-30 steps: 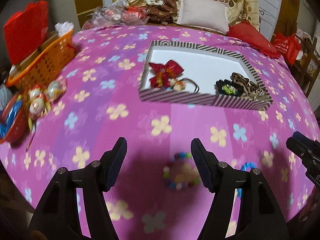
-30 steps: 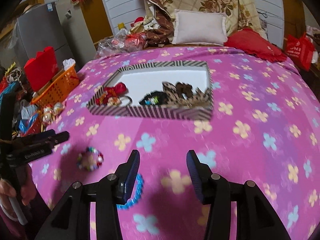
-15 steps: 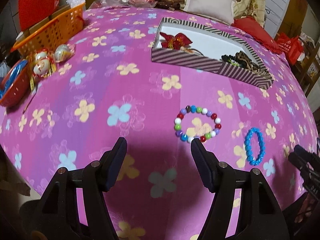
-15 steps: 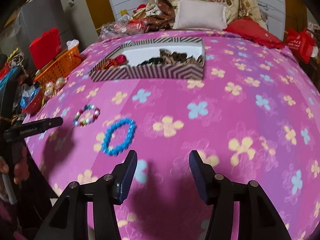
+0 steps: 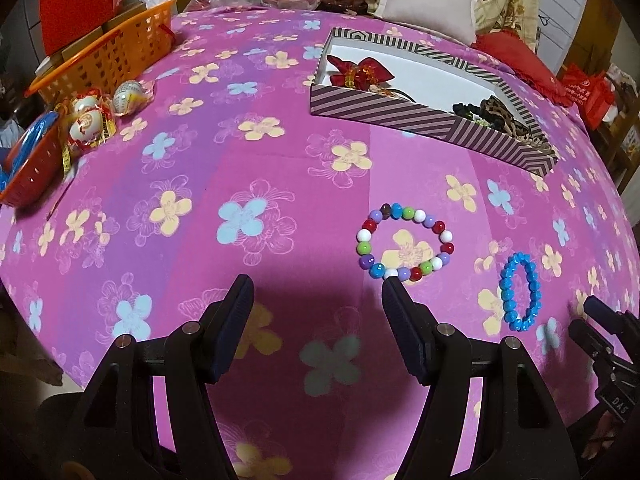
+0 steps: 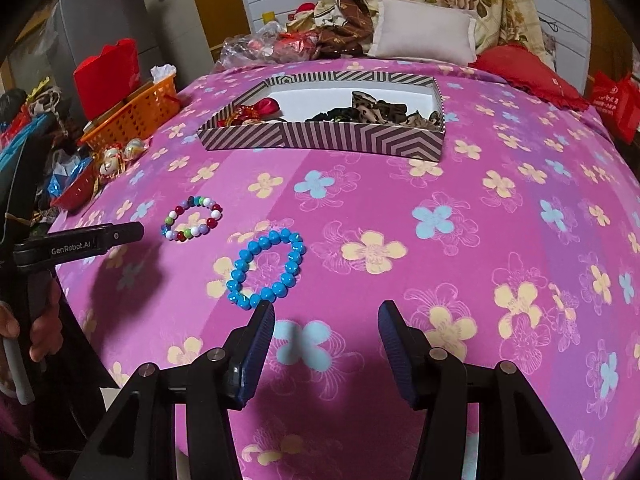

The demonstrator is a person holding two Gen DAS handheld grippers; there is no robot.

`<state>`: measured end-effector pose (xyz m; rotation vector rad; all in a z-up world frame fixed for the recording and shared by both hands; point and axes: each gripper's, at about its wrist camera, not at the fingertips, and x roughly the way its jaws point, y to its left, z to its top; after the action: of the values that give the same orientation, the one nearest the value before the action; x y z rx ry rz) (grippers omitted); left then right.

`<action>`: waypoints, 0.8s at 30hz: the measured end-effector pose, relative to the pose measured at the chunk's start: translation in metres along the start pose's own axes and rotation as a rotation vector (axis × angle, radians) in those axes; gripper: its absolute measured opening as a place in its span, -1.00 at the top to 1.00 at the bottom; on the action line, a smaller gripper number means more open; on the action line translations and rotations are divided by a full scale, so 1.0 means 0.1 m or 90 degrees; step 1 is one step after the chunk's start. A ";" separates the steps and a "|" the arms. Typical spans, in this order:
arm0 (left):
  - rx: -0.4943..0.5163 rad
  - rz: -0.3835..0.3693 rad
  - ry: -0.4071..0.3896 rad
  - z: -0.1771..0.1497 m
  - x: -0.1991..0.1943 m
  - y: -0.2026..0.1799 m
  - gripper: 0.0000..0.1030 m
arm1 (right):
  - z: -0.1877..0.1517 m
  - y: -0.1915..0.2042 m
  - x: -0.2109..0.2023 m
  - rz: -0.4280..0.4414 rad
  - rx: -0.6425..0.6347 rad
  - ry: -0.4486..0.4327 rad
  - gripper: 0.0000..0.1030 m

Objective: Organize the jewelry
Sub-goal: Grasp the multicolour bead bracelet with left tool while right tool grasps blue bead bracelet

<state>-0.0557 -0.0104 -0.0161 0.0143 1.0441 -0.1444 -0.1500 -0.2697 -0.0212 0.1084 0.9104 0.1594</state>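
Left wrist view: the left gripper [image 5: 316,286] hangs with its fingers spread wide and empty above the pink flowered bedspread [image 5: 224,168]. The multicoloured bead bracelet [image 5: 405,247] lies flat just past the right fingertip, the blue bead bracelet [image 5: 519,292] beside it, apart. Open cloth stretches from both bracelets up to the striped box [image 5: 432,122], which holds a red bow [image 5: 360,72] and leopard-print scrunchies [image 5: 504,114].

The right wrist view alone shows the right gripper [image 6: 326,314], fingers likewise parted and empty, with the blue bracelet just beyond its left fingertip. An orange basket [image 5: 108,56] sits at the bed's left edge; a cream pillow [image 6: 424,32] lies at the far end.
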 end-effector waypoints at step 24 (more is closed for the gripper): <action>-0.024 -0.013 0.029 0.03 0.16 0.01 -0.29 | 0.23 0.25 0.46 -0.011 -0.025 0.019 0.27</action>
<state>-0.0449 -0.0116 -0.0286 -0.0276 1.0927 -0.1436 -0.1067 -0.2370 -0.0388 0.0613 0.9371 0.1636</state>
